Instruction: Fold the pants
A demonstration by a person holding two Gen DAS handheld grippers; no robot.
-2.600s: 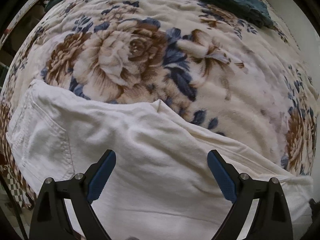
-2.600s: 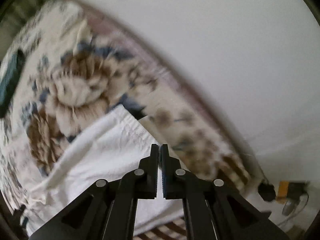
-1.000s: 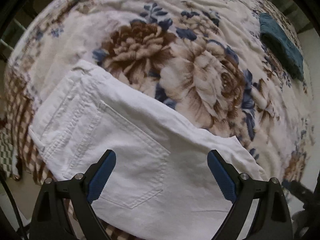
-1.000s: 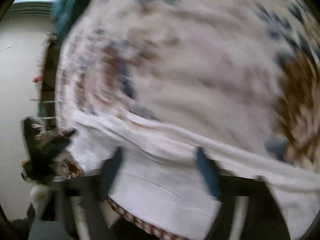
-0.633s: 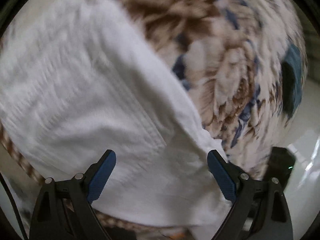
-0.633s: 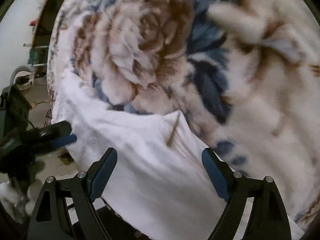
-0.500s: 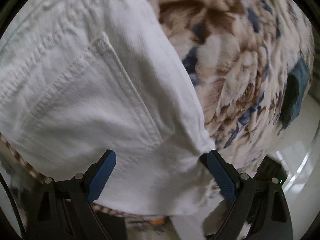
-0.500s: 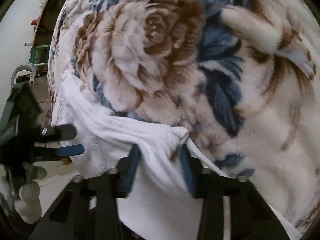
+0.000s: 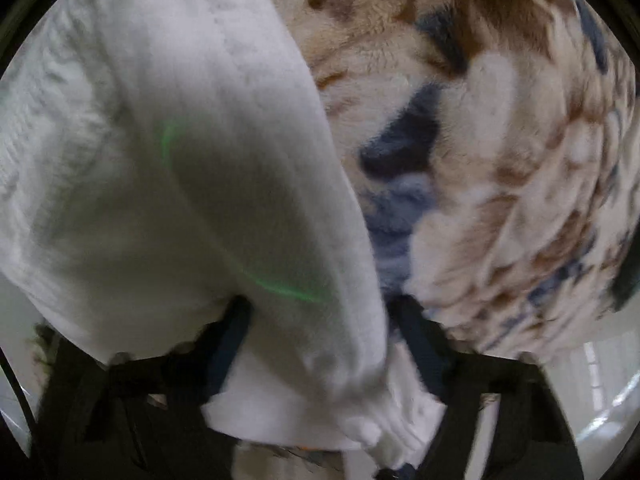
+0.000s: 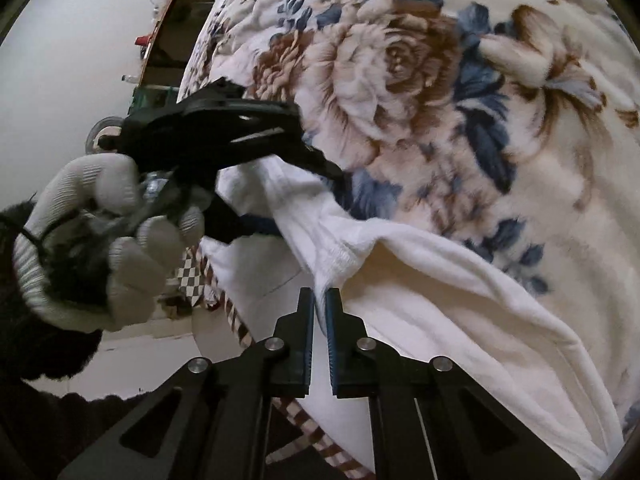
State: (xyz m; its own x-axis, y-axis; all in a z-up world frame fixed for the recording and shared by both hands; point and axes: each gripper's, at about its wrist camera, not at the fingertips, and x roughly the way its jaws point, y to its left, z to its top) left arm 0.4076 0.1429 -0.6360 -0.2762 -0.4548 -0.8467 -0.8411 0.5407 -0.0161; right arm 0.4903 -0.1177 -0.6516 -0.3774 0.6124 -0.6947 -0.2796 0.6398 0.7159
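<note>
**Both grippers on white pants at bed edge**

Left hand (image 10: 100,240), in a grey knit glove w/ black sleeve, grips the handle of the left gripper (image 10: 296,200) at far left of the right wrist view, pointing it rightward onto the cloth. Its fingers sit either side of a raised fold, upper one on top, blue-padded lower one beneath; left wrist view is blurred, so can't tell if they're pinching or just straddling.

Right gripper (image 10: 320,300) comes in from the near side, pointing away, jaws almost together & clamped on a puckered bit of fabric edge.

White cotton pants (image 10: 460,312) lie along the near edge of the bed, long axis running left-right, slanting nearer toward the right. Fabric is lifted into a ridge between the two grippers.

Underneath: cream fleece blanket (image 10: 420,80) w/ brown roses & blue leaves. A brown-white checked sheet (image 10: 236,316) shows below the pants at the bed edge. Pale floor (image 10: 52,40) on the left, clutter along the far side of the bed.
</note>
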